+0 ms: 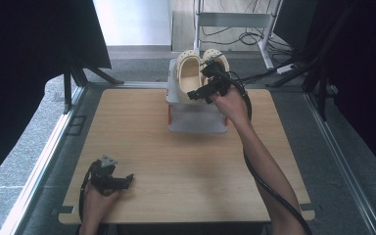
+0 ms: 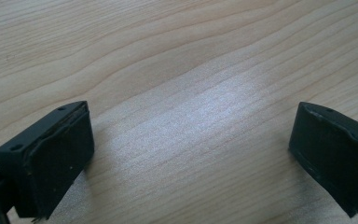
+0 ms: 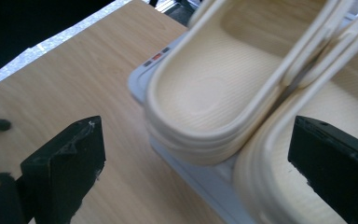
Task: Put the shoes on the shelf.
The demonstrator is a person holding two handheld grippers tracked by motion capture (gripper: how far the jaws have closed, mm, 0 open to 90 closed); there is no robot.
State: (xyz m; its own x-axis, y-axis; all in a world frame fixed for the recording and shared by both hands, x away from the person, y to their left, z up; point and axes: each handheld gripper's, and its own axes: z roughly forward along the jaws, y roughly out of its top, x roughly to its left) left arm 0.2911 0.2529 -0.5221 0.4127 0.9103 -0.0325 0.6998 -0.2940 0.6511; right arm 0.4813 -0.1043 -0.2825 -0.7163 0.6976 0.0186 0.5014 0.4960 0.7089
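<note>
Two cream clogs (image 1: 191,71) sit side by side on a pale grey box (image 1: 196,117) at the far middle of the wooden table (image 1: 186,161). My right gripper (image 1: 200,93) hovers over their heel ends, open. In the right gripper view the left clog's heel (image 3: 205,102) lies between the jaws and the other clog (image 3: 303,135) is at the right; nothing is held. My left gripper (image 1: 127,180) rests near the front left edge, open and empty, with bare tabletop (image 2: 191,116) between its jaws.
A hand holds each gripper, and black cables trail from both. The grey box has an orange mark (image 1: 169,113) on its left side. A metal frame (image 1: 235,22) and cables stand on the floor beyond the table. Dark curtains hang at both sides.
</note>
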